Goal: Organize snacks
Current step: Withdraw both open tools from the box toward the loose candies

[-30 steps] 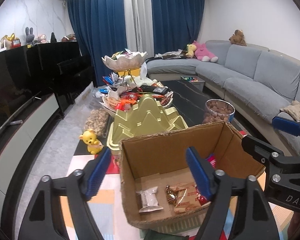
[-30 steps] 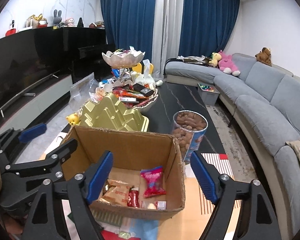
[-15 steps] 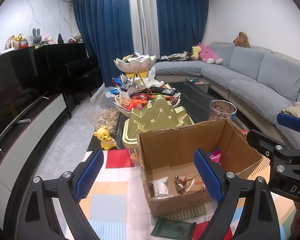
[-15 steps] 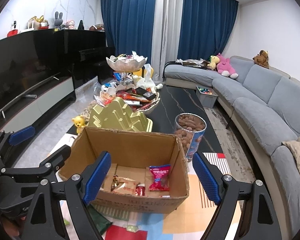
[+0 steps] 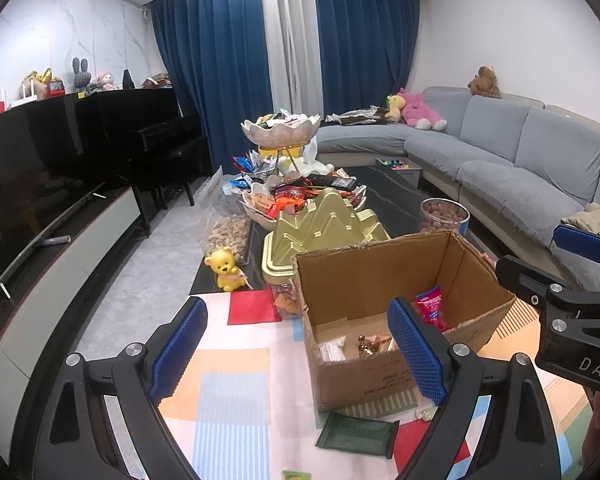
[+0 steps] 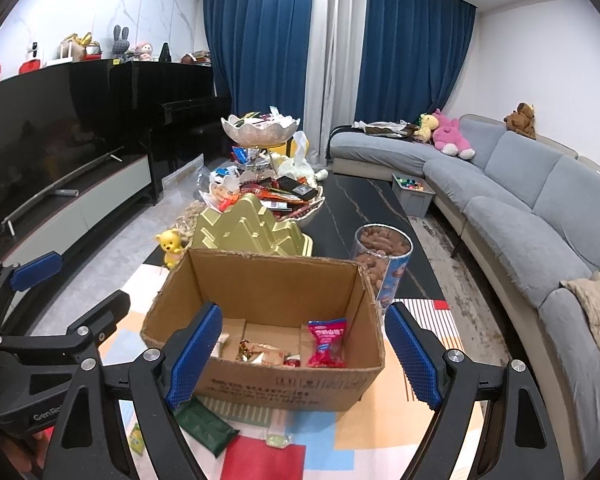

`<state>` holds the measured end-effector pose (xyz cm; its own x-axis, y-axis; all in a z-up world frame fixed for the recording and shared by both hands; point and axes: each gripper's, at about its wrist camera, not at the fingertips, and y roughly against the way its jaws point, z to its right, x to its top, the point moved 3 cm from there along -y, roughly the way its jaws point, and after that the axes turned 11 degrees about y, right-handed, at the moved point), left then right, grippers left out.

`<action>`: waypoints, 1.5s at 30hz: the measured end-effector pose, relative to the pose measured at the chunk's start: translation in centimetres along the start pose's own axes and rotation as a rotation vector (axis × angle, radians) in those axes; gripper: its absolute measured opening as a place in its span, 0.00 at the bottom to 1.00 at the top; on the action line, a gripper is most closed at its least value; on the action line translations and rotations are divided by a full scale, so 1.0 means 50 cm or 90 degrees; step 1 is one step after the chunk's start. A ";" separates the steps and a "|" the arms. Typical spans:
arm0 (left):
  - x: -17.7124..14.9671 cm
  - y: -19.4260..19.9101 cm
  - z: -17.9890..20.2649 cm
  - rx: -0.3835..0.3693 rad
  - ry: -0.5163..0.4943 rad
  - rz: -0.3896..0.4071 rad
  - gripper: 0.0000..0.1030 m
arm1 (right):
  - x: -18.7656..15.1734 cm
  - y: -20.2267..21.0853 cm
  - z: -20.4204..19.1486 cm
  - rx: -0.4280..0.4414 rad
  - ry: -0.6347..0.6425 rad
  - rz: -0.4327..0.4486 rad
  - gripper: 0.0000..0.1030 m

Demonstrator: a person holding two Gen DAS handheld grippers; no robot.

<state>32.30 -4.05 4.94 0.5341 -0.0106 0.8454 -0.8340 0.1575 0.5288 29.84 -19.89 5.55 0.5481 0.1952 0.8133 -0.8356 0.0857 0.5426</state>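
Observation:
An open cardboard box (image 5: 364, 376) (image 6: 284, 388) stands on a colourful checked cloth. Inside lie a red snack pouch (image 6: 326, 342) (image 5: 430, 308), a white packet (image 5: 332, 350) and gold-wrapped sweets (image 6: 256, 354). A dark green packet (image 5: 356, 434) (image 6: 206, 426) lies on the cloth just in front of the box. My left gripper (image 5: 296, 354) is open and empty, held back from the box's left front. My right gripper (image 6: 300, 356) is open and empty, facing the box's front wall.
Behind the box stand a gold mountain-shaped tin (image 5: 324, 224), a tub of nuts (image 6: 382, 256), a yellow bear figure (image 5: 225, 268) and a tiered dish of snacks (image 5: 280, 132). A grey sofa (image 6: 532, 208) runs along the right, a black TV unit (image 5: 40, 184) along the left. Small sweets (image 6: 276, 439) lie on the cloth.
Both grippers have drawn back and up from the box, so it looks smaller and farther. The green packet in front of the box has come into view. Both jaws stay open.

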 end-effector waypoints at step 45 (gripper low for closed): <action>-0.237 0.050 -0.100 0.015 -0.049 -0.122 0.90 | -0.196 0.026 -0.170 0.046 0.045 -0.116 0.82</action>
<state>24.58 1.41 -4.15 0.6718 -0.1139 0.7319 -0.7217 0.1219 0.6814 23.09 -13.36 -3.49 0.6838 0.2516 0.6849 -0.7168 0.0561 0.6950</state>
